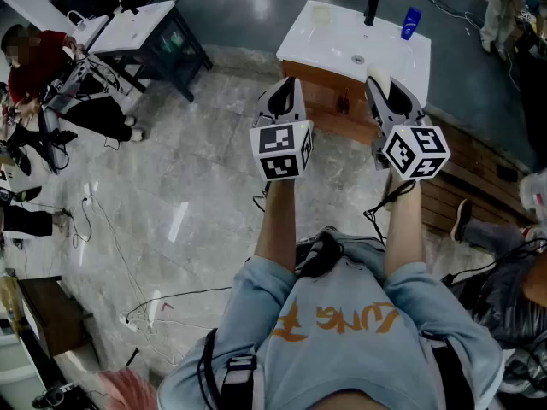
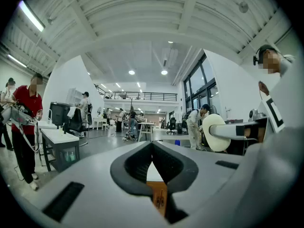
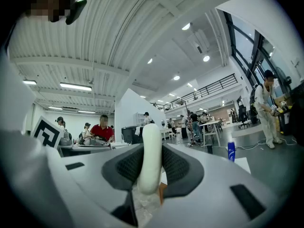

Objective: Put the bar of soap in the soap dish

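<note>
A white, oval bar of soap (image 3: 150,156) stands on edge between the dark pads of my right gripper (image 3: 151,172), which is shut on it. In the head view the soap (image 1: 378,81) shows at that gripper's tip (image 1: 382,92), held in the air short of the white sink counter (image 1: 329,45). A pale soap dish (image 1: 321,13) rests on the counter's far left corner. My left gripper (image 1: 285,94) hovers beside it at the same height, its jaws (image 2: 152,148) shut on nothing. The left gripper view also catches the soap (image 2: 216,132) off to the right.
On the counter are a black tap (image 1: 371,8), a blue bottle (image 1: 411,23) and a drain (image 1: 358,59). A wooden platform (image 1: 474,169) lies to the right. A white desk (image 1: 144,26) and a seated person (image 1: 38,62) are at the far left, with cables (image 1: 111,246) across the floor.
</note>
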Demonstrator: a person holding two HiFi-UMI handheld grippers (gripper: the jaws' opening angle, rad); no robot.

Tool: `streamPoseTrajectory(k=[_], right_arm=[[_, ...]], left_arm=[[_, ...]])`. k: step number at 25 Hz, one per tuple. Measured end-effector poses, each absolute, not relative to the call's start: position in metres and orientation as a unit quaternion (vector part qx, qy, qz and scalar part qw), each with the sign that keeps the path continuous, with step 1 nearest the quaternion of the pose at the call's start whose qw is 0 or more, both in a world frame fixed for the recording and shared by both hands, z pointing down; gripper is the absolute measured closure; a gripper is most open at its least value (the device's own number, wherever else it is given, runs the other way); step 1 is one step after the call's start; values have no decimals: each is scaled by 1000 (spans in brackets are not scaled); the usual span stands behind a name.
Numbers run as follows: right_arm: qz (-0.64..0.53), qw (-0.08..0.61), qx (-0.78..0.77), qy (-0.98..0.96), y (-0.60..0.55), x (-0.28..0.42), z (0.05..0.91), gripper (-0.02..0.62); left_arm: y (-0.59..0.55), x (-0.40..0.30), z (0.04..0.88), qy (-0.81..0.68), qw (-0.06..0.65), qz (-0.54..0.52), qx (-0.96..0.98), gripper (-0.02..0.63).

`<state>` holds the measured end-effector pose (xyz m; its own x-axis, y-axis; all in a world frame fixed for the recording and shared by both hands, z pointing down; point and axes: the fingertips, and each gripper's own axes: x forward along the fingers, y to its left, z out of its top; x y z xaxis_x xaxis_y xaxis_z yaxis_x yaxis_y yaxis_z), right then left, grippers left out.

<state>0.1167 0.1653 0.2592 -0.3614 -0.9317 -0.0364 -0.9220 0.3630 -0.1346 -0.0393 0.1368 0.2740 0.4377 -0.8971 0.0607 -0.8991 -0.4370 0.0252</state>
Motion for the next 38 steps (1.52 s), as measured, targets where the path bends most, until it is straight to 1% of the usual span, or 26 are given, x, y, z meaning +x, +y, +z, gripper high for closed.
streamPoseTrajectory(k=[5, 9, 22, 27, 33, 38], right_arm=[[-31, 49, -560, 826, 155, 127, 256, 471], [-20, 28, -579, 814, 144, 142, 257, 471], [-6, 65, -580, 812, 110, 173, 233, 471], [-11, 55, -568, 821, 101, 173, 243, 471], [-12, 61, -566, 822, 94, 173, 238, 471], [-8, 53, -574, 817, 66, 178, 249, 471]], left_arm=[[129, -29, 269, -530, 20, 13, 848, 583], [123, -18, 262, -527, 11, 9, 849, 583], [97, -9, 245, -537, -2, -7, 843, 583], [93, -9, 252, -547, 8, -7, 837, 583], [84, -8, 251, -543, 11, -5, 839, 583], [49, -5, 264, -533, 19, -7, 846, 583]])
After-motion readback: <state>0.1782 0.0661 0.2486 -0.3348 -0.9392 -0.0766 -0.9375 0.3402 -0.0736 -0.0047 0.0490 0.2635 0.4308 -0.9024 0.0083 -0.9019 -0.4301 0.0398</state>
